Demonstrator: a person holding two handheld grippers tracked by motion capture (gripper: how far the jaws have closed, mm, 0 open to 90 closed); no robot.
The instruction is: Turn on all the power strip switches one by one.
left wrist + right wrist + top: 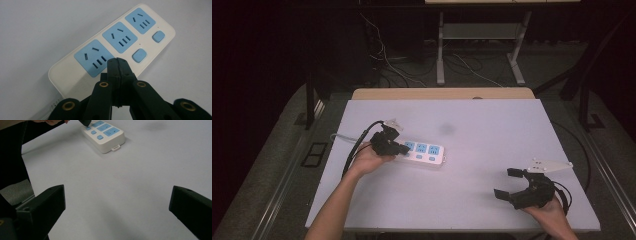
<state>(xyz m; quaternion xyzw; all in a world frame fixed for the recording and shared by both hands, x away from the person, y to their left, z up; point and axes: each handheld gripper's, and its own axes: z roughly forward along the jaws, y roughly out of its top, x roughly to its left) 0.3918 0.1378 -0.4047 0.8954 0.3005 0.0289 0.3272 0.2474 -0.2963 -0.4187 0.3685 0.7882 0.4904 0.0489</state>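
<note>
Right gripper [509,183]: sat low at the lower right of the high view, near the table's front edge; its jaws stood wide apart with nothing between them; well apart from the strip.
Table [492,125]: pale sheet across the middle of the frame; bare around the right gripper.
Left gripper [401,148]: left of centre in the high view, held from below by a hand [371,159]; jaws clenched tight together, gripping nothing; in the left gripper view the tips [117,65] sat over the strip's nearest switch button, contact not clear.
Power strip [426,153]: lay flat just right of the left gripper; white body, three blue sockets, blue buttons [139,55] along one side.
Cable [343,137]: pale lead ran left from the strip, toward the table's left edge.
</note>
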